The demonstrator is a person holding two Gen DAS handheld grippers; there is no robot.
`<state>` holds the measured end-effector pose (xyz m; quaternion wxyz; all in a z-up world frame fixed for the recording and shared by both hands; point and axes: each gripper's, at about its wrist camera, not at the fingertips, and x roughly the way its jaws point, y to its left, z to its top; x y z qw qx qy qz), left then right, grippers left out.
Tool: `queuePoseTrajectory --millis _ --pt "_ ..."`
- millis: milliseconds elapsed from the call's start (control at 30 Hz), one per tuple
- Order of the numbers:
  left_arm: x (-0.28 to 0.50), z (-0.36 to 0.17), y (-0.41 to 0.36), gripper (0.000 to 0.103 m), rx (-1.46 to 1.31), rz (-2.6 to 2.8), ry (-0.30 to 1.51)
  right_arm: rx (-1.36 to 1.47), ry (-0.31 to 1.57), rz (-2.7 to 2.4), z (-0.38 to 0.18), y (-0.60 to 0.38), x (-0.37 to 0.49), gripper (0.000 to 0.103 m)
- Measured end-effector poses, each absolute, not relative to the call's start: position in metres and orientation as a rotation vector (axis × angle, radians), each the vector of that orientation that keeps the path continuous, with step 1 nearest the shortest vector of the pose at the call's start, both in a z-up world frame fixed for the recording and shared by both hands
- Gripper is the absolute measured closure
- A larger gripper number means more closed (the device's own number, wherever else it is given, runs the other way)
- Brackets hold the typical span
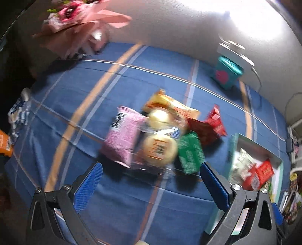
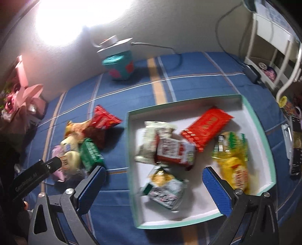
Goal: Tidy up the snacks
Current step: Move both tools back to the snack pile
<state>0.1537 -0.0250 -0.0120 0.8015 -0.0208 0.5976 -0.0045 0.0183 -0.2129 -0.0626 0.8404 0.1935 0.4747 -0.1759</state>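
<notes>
A heap of snack packs lies on the blue striped cloth: a pink pack, two round pale cakes, a green pack, a red pack and an orange-yellow pack. My left gripper hangs open just in front of this heap, nothing between its blue pads. A shallow box with a mint rim holds several packs: a red flat one, a yellow one, a white-and-red one and a white-green one. My right gripper stands open over the box.
A teal tin with pink hearts and a lamp base stand by the back wall. A pink flower bouquet lies at the far left. A white shelf and jars crowd the right edge. The other gripper's body enters at left.
</notes>
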Motion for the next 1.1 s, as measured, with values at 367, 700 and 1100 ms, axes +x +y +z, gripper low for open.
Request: queuePoseTrajectory --millis 367,700,1100 --pt "0.162 -0.007 0.061 0.000 -0.131 0.158 1.237 0.329 1.051 -0.242 -0.077 -0.145 0.051 0.000" --pt "0.178 -0.026 0.082 0.000 -0.203 0.152 1.265 0.302 1.035 -0.191 -0.088 -0.126 0.075 0.000" --pt "0.199 -0.061 0.042 0.000 -0.086 0.059 1.346 0.229 1.077 -0.210 -0.118 -0.124 0.105 0.000"
